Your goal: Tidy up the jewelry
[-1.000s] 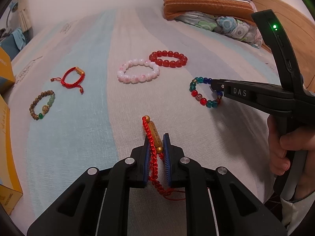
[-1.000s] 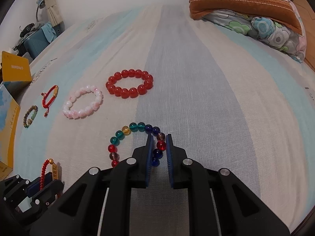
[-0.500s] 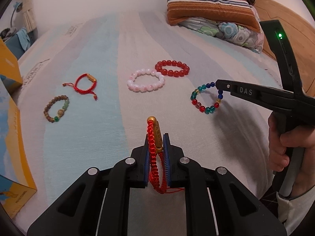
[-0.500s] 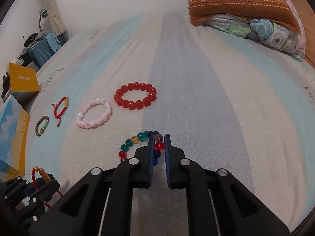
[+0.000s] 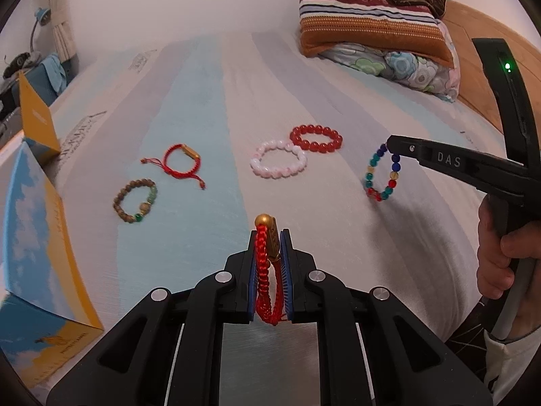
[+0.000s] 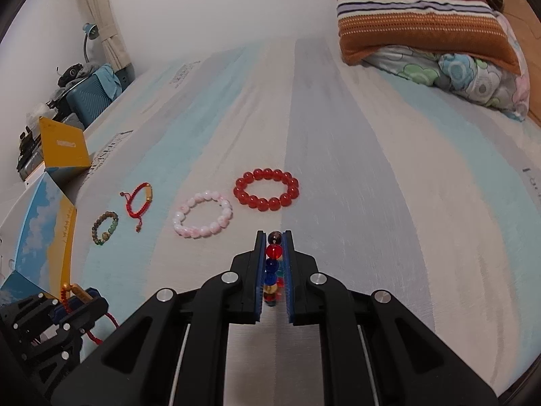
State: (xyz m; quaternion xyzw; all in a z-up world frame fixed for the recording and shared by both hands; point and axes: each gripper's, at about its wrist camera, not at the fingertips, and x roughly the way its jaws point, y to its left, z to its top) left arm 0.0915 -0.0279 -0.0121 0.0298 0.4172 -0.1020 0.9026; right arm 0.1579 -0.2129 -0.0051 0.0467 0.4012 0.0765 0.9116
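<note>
My left gripper is shut on a red cord bracelet with a gold tube, held above the striped bed sheet; it also shows in the right wrist view. My right gripper is shut on a multicoloured glass bead bracelet, which hangs from its tips in the left wrist view. On the sheet lie a red bead bracelet, a pink bead bracelet, a second red cord bracelet and a brown wooden bead bracelet.
A blue and yellow open box stands at the left edge of the bed, also in the right wrist view. Striped and flowered pillows lie at the far right. A teal suitcase stands beyond the bed's left side.
Both grippers have lifted their bracelets off the sheet and risen. The multicoloured bracelet now hangs free from the right gripper's tips.
</note>
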